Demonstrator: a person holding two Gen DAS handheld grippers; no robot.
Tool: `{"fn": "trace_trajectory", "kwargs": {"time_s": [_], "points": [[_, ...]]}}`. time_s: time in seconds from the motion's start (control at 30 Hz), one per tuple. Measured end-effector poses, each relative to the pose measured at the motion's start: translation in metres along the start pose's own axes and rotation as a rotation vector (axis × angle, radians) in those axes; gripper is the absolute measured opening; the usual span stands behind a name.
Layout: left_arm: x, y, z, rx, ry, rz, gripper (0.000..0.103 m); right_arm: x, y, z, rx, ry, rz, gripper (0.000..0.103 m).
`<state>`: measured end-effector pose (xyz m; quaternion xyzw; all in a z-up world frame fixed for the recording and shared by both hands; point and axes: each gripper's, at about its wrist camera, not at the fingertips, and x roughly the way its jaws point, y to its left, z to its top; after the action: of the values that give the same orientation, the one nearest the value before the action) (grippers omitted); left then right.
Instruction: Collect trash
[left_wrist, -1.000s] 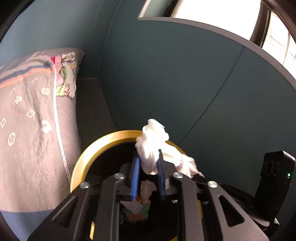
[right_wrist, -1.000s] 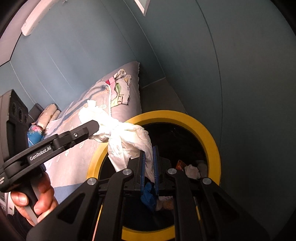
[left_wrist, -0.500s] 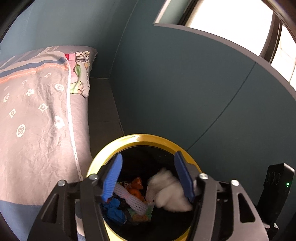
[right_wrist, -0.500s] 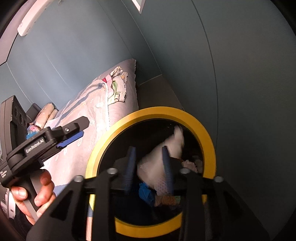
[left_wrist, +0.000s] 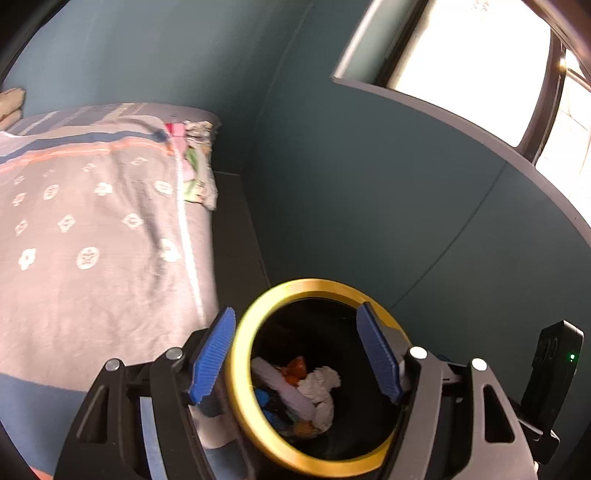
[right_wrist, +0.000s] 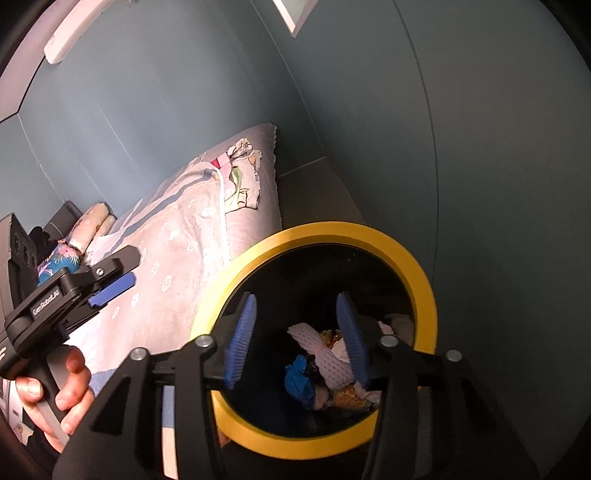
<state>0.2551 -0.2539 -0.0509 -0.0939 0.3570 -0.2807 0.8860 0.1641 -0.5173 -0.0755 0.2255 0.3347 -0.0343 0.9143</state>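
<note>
Both the left gripper (left_wrist: 295, 354) and the right gripper (right_wrist: 297, 336) hang spread and empty over the yellow-rimmed bin (right_wrist: 424, 291), where the crumpled tissue (left_wrist: 319, 386) lies, likely light and soft, best pinched at a raised fold.

Bin (right_wrist: 424, 291) mouth unobstructed – bed (left_wrist: 92, 236) left, wall (left_wrist: 369, 184) right.

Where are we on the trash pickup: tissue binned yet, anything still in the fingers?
Done: the white tissue lies inside the yellow-rimmed bin with a foam net sleeve and blue wrapper. In hand: nothing; the left gripper and right gripper are both open over the bin. Left: no loose trash is visible on the bedspread, though much of the room is out of view.
</note>
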Motion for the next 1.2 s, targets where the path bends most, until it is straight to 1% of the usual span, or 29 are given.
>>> {"fn": "trace_trajectory", "kwargs": {"time_s": [0.07,0.13,0.23,0.37,0.43,0.47,0.53,0.63,0.67,0.73,0.83,0.97,1.03,1.17,1.2], "points": [[-0.014,0.009,-0.003,-0.006,-0.011,0.019,0.068,-0.002,0.007,0.000,-0.007,-0.001,-0.006,0.052],[-0.028,0.017,-0.006,-0.009,-0.027,0.043,0.070,-0.003,0.017,0.001,-0.017,0.005,-0.007,0.061],[-0.048,0.030,-0.009,-0.010,-0.053,0.075,0.074,-0.006,0.027,-0.002,-0.027,0.013,-0.010,0.070],[-0.080,0.048,-0.017,-0.023,-0.107,0.118,0.085,-0.009,0.054,-0.004,-0.070,0.018,-0.054,0.072],[-0.098,0.058,-0.021,-0.029,-0.138,0.156,0.088,-0.011,0.073,-0.005,-0.096,0.014,-0.061,0.081],[-0.103,0.061,-0.021,-0.030,-0.148,0.169,0.090,-0.011,0.075,-0.007,-0.100,0.012,-0.064,0.085],[-0.120,0.071,-0.025,-0.039,-0.180,0.197,0.092,-0.014,0.095,-0.010,-0.127,-0.003,-0.084,0.091],[-0.146,0.084,-0.031,-0.043,-0.235,0.250,0.095,-0.016,0.114,-0.016,-0.149,-0.017,-0.104,0.093],[-0.153,0.087,-0.033,-0.038,-0.253,0.273,0.095,-0.017,0.126,-0.020,-0.163,-0.015,-0.096,0.093],[-0.168,0.095,-0.039,-0.024,-0.275,0.322,0.095,-0.015,0.133,-0.023,-0.175,-0.008,-0.088,0.093],[-0.183,0.109,-0.049,-0.029,-0.279,0.371,0.095,-0.014,0.153,-0.032,-0.210,0.011,-0.060,0.095],[-0.203,0.127,-0.064,-0.039,-0.266,0.406,0.095,-0.013,0.181,-0.049,-0.274,0.038,-0.030,0.095],[-0.213,0.134,-0.075,-0.045,-0.276,0.423,0.095,-0.015,0.194,-0.058,-0.300,0.042,-0.037,0.095],[-0.233,0.139,-0.098,-0.061,-0.303,0.460,0.095,-0.027,0.219,-0.086,-0.336,-0.017,-0.017,0.095],[-0.238,0.139,-0.103,-0.063,-0.310,0.473,0.095,-0.031,0.228,-0.095,-0.349,-0.047,-0.021,0.095]]}}
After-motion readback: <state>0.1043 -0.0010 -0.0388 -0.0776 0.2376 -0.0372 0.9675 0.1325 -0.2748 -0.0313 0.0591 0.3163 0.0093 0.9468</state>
